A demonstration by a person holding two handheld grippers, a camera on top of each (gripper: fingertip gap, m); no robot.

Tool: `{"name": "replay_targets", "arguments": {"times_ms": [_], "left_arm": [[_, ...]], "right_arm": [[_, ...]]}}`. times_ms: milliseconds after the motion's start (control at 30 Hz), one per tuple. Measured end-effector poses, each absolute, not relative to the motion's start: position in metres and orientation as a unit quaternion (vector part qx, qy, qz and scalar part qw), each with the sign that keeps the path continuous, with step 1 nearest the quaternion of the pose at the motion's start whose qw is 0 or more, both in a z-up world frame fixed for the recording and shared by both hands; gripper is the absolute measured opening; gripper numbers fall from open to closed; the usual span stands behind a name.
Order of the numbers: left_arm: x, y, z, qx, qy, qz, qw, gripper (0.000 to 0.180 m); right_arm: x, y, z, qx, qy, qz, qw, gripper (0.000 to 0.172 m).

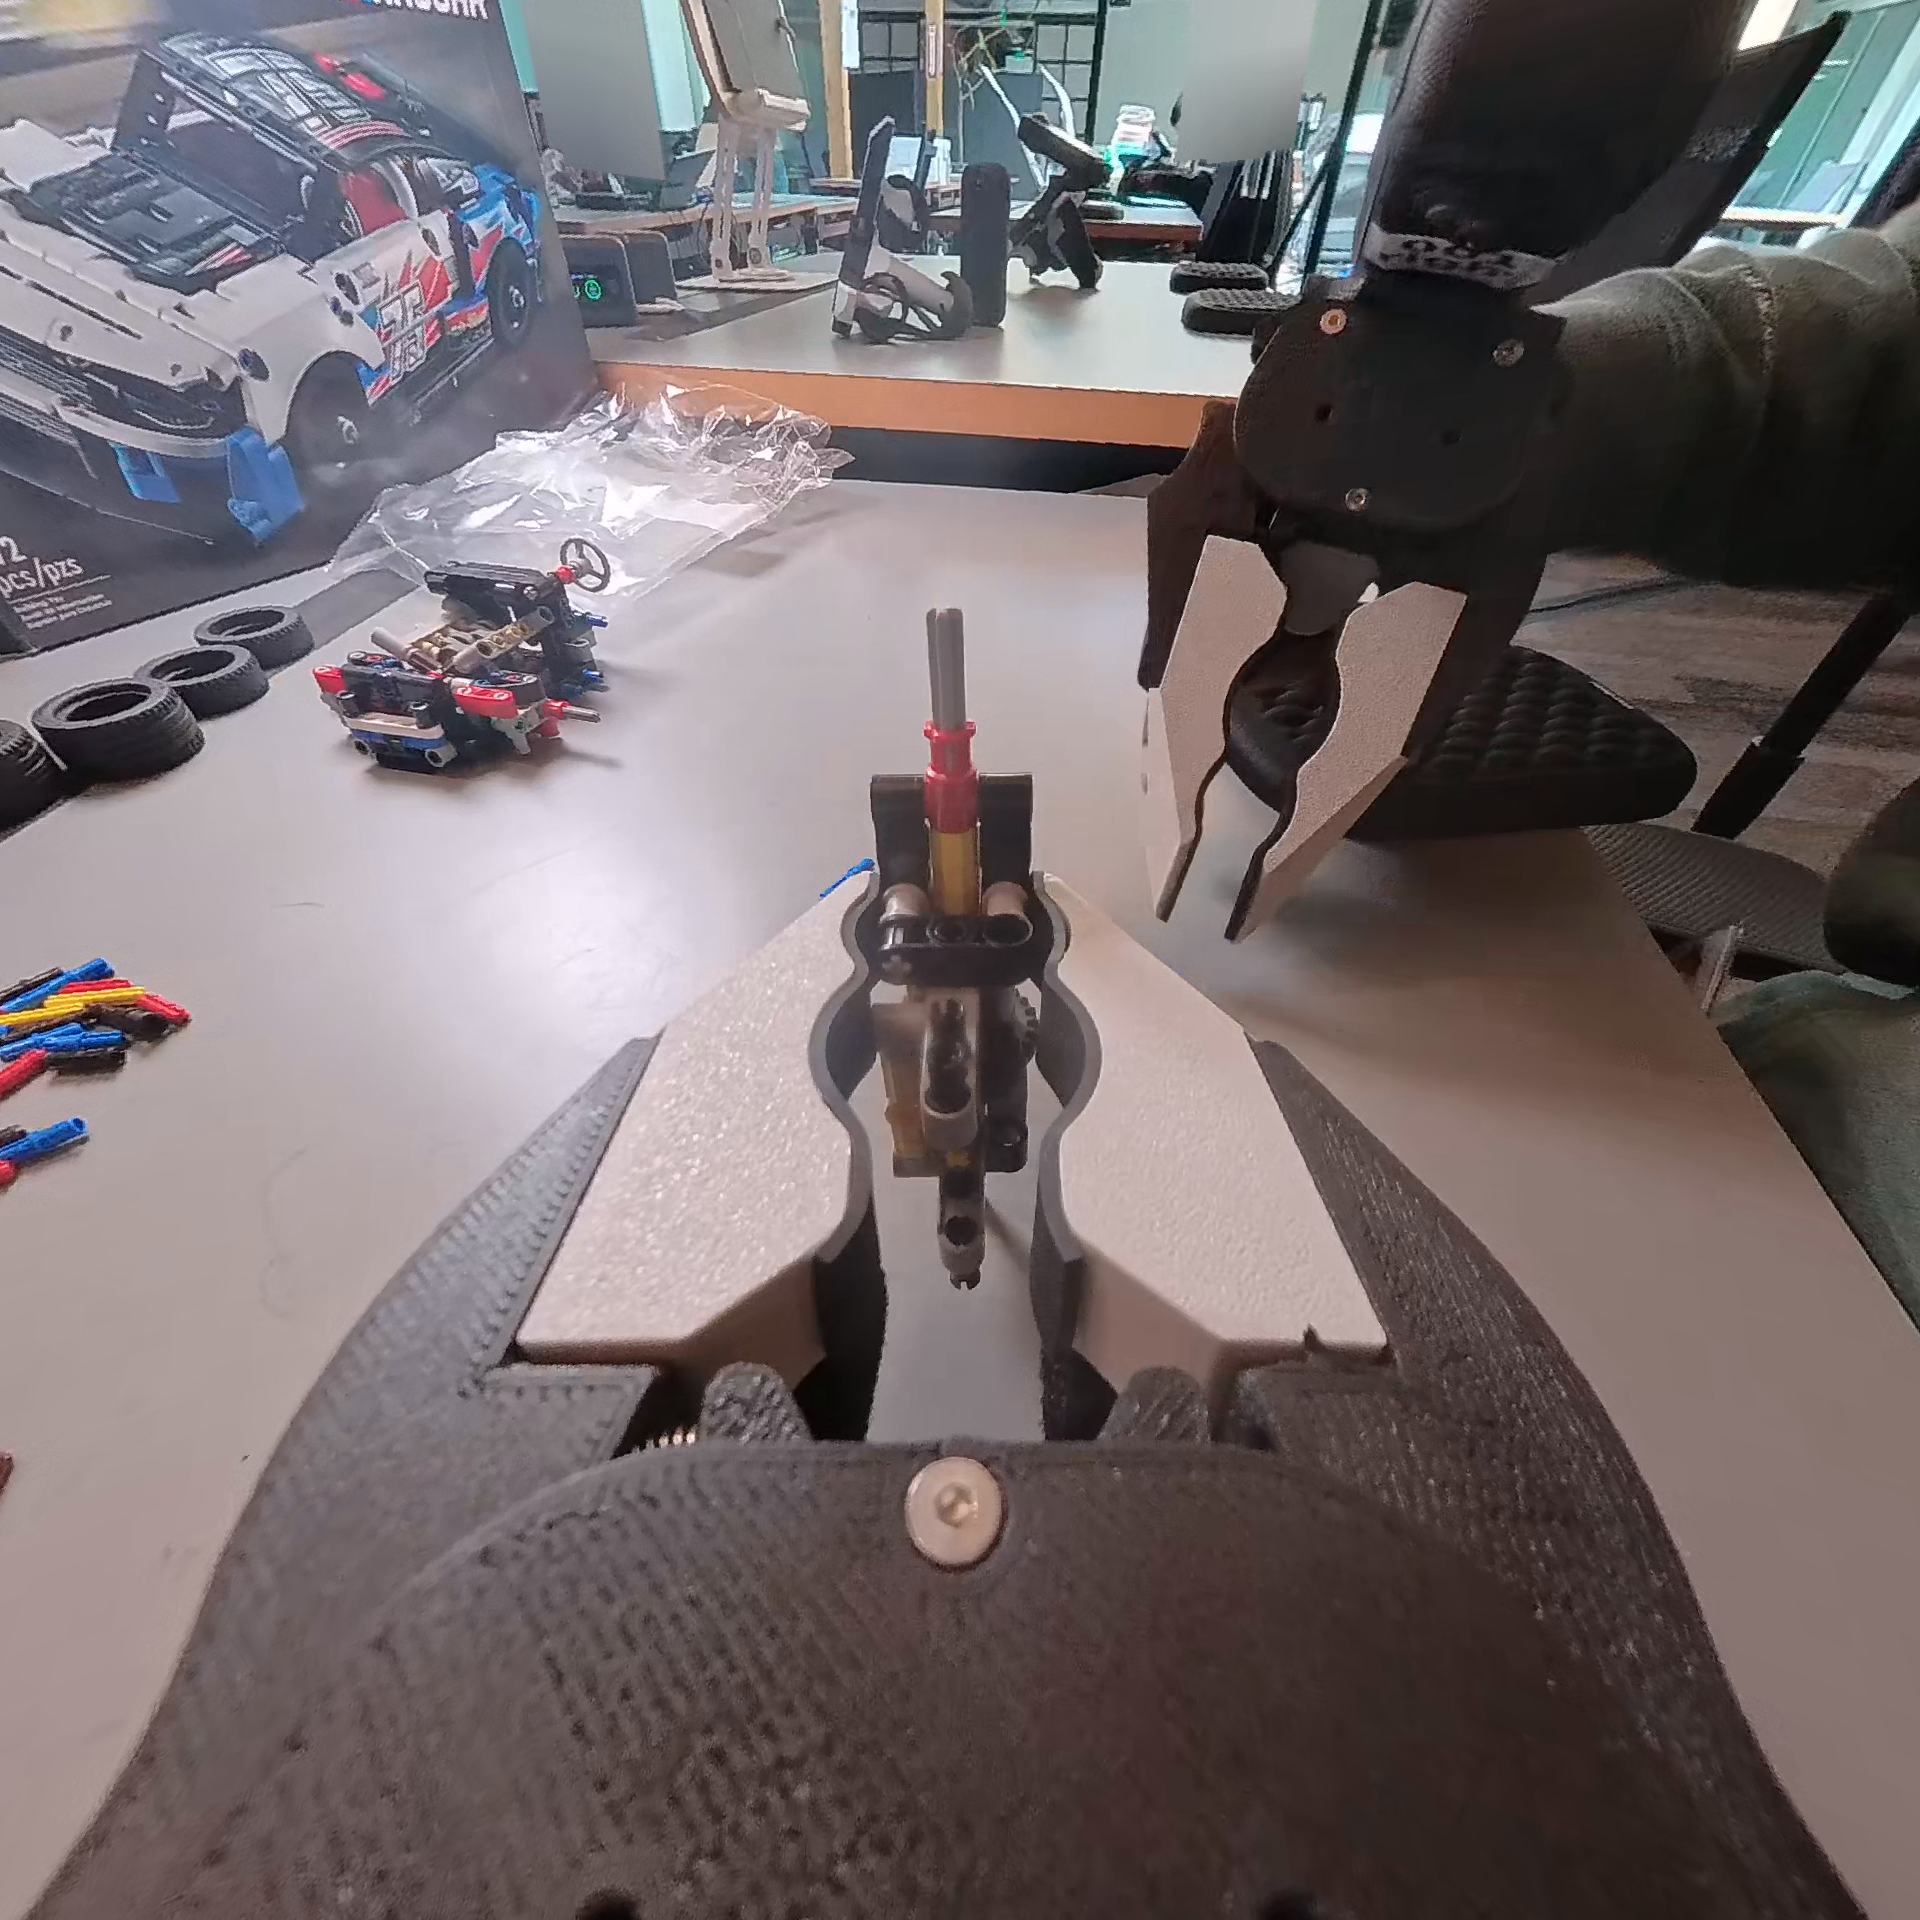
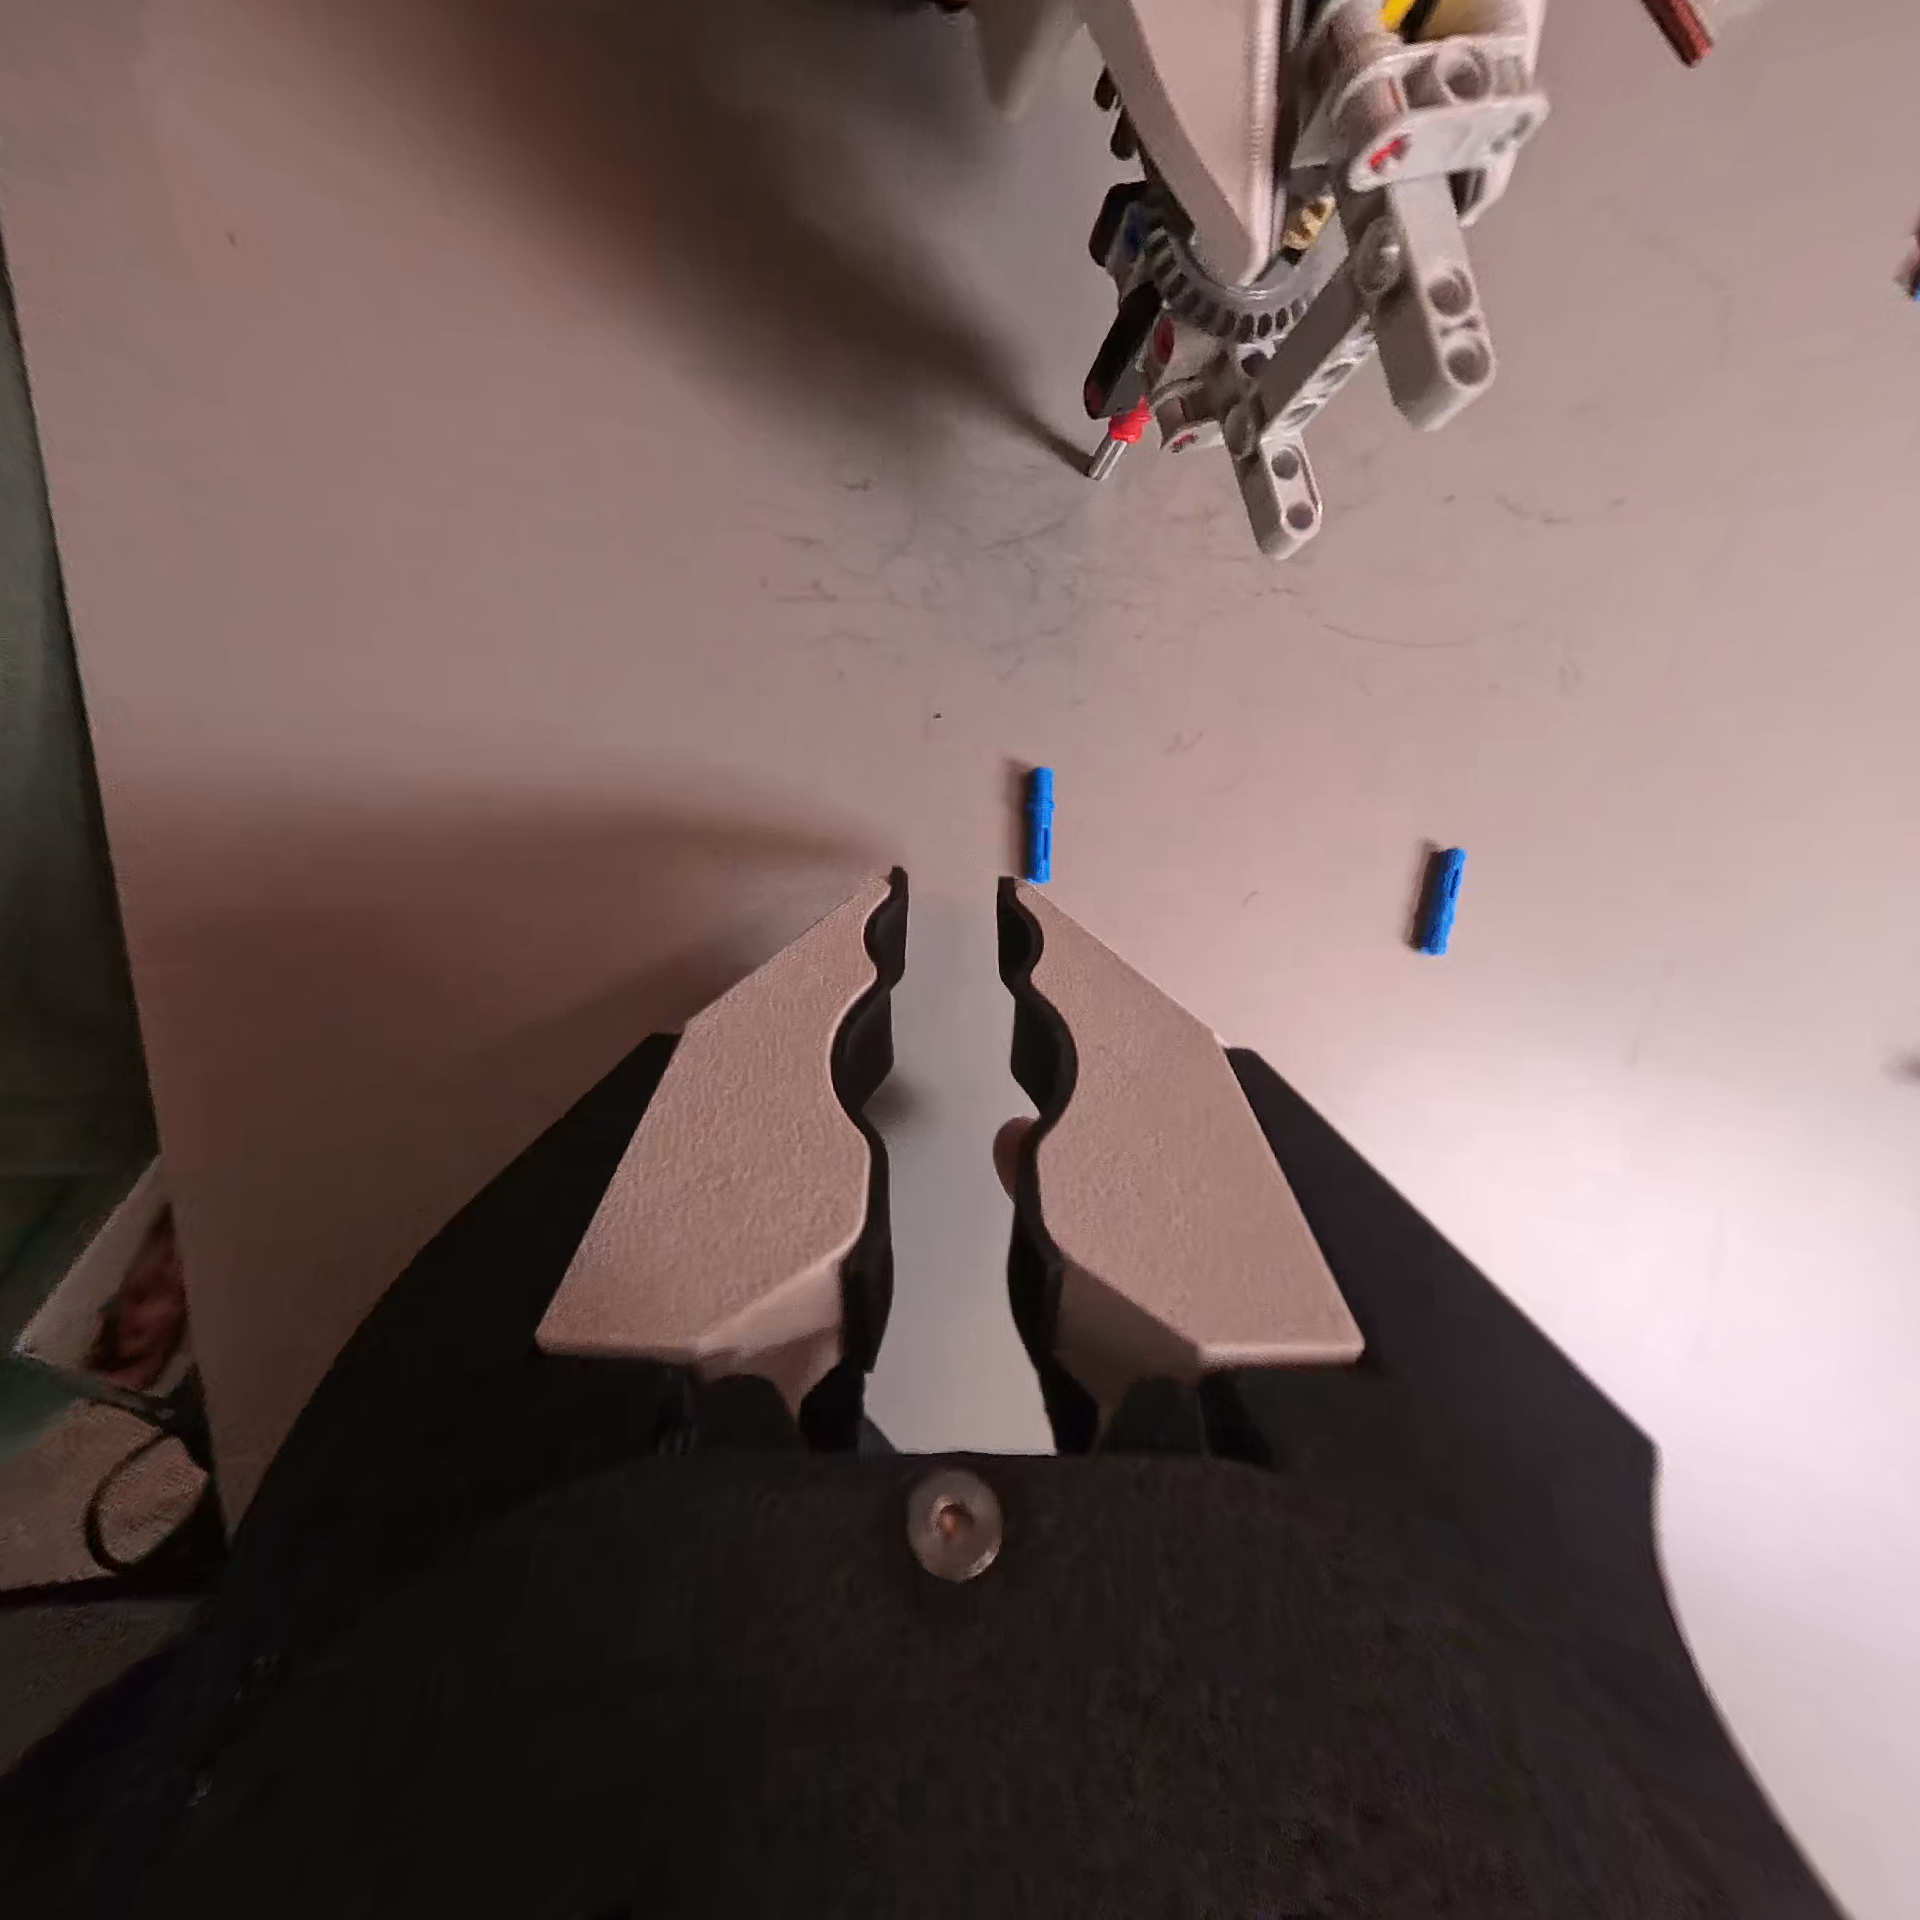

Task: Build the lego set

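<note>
My left gripper (image 1: 954, 894) is shut on a small building-brick assembly (image 1: 951, 935): a black beam with a yellow, red and grey axle standing up from it, grey parts hanging below. The fingers (image 1: 727, 1091) press its sides. In the right wrist view the assembly (image 2: 1299, 312) hangs above the table at the top right. My right gripper (image 2: 951, 883) is open and empty, pointing down at the table (image 2: 520, 623). A blue pin (image 2: 1040, 824) lies just past its right fingertip, and a second blue pin (image 2: 1439, 900) lies farther right. The right gripper (image 1: 1210, 920) also shows in the left wrist view, to the right of the assembly.
A partly built chassis (image 1: 478, 665), several black tyres (image 1: 156, 707) and a heap of coloured pins (image 1: 73, 1013) lie at the left. A toy car box (image 1: 260, 260) and a clear plastic bag (image 1: 613, 478) stand behind. A black chair (image 1: 1507, 748) is beyond the table's right edge.
</note>
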State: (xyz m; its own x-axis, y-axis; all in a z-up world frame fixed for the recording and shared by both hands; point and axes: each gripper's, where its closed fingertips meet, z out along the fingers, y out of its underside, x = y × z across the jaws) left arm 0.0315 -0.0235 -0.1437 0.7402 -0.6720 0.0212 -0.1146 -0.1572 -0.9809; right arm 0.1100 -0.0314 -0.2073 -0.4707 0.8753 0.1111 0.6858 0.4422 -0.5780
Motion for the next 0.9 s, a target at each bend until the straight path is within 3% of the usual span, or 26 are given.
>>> {"name": "replay_targets", "arguments": {"times_ms": [33,233,367,433,633,767,900], "left_arm": [[0.032,-0.024,-0.144,-0.721,0.274,-0.238,0.59,0.025],[0.031,-0.024,-0.144,-0.719,0.278,-0.233,0.593,0.025],[0.032,-0.025,-0.144,-0.718,0.28,-0.229,0.595,0.025],[0.032,-0.024,-0.144,-0.718,0.279,-0.23,0.595,0.025],[0.03,-0.023,-0.144,-0.72,0.271,-0.238,0.594,0.025],[0.03,-0.023,-0.144,-0.718,0.266,-0.249,0.592,0.025],[0.031,-0.025,-0.143,-0.713,0.277,-0.264,0.588,0.025]], "right_arm": [[0.106,-0.03,-0.208,-0.463,-0.834,0.225,0.198,0.016],[0.08,-0.01,-0.221,-0.456,-0.863,0.172,0.135,0.02],[0.069,-0.003,-0.224,-0.474,-0.857,0.177,0.101,0.003],[0.068,-0.002,-0.222,-0.473,-0.855,0.188,0.099,0.003],[0.049,-0.007,-0.176,-0.511,-0.751,0.385,0.166,0.003],[0.037,-0.004,-0.104,-0.48,-0.644,0.535,0.262,0.002],[0.016,-0.014,-0.071,-0.447,-0.575,0.605,0.32,0.002]]}}
